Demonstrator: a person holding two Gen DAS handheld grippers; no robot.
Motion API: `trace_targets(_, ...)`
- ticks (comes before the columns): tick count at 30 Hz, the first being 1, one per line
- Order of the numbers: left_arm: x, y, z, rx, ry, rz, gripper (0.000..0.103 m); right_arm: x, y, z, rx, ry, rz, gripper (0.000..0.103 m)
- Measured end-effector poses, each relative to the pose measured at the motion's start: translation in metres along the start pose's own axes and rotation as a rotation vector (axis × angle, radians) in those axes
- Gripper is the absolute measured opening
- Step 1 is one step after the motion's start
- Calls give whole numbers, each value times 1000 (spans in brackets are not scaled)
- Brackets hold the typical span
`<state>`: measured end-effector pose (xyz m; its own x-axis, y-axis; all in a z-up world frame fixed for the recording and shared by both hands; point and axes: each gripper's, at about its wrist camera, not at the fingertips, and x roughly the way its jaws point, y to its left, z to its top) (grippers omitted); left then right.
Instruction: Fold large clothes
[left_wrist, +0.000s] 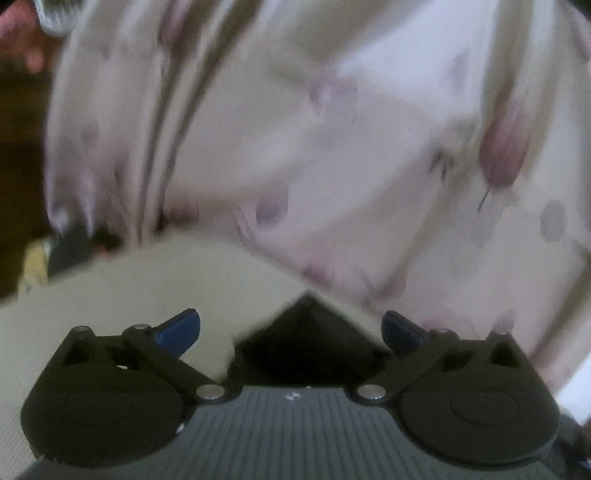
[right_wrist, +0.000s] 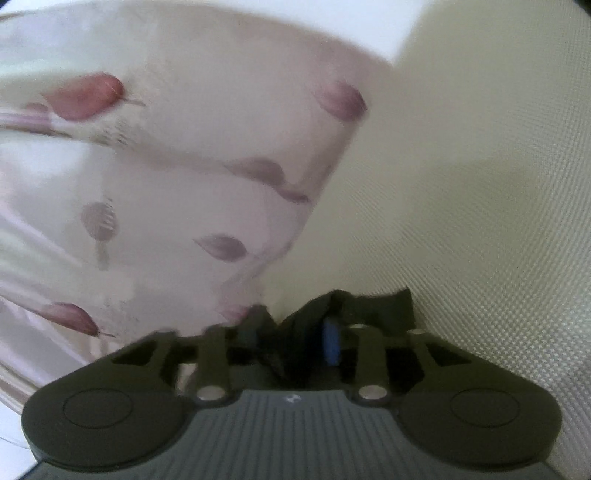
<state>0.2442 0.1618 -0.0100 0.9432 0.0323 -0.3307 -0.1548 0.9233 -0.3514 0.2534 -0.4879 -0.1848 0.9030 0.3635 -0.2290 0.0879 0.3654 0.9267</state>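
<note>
A: Garment, pale pink with dark red petal print, blurred. In the left wrist view it fills the space ahead of and above the left gripper, draping down to its right finger.

B: Left jaws?

A: Apart, blue pads wide; a dark fabric corner sits in the gap, unclamped. Cream textured surface lies ahead, left of the jaws.

B: Right side?

A: Right gripper has its jaws together, clamped on dark cloth. Pink garment hangs ahead-left of them; cream surface ahead-right.
</note>
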Motion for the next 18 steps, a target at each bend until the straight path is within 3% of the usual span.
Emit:
trace_targets(2,-8,-4,4,28,-10,-27,103,-19,12,-4,-44,-83,15,76)
trace_targets(3,-10,-7,6,38,4,-38,103,-26,19,-6,-73,-108,25,76)
trace_targets(6,-13,-20,4,51,53,-119,103,-37,62,-19,-300,-111,38,71)
trace_targets(7,-12,-27,1,68,65,-126,103,-33,78,-26,-397,-83,16,66)
trace_targets(8,-12,-37,-2,98,79,-131,101,-26,94,-35,-492,-40,-1,53)
trace_targets(11,-2,-70,-15,220,132,-135,80,2,134,-67,-726,82,-46,43)
trace_targets(13,12,-86,-28,280,194,-145,46,29,150,-86,-826,139,-109,34)
trace_targets(15,34,-97,-39,323,260,-138,36,52,152,-96,-889,166,-190,29)
trace_targets(18,60,-92,-53,315,324,-99,33,76,135,-96,-890,195,-334,24)
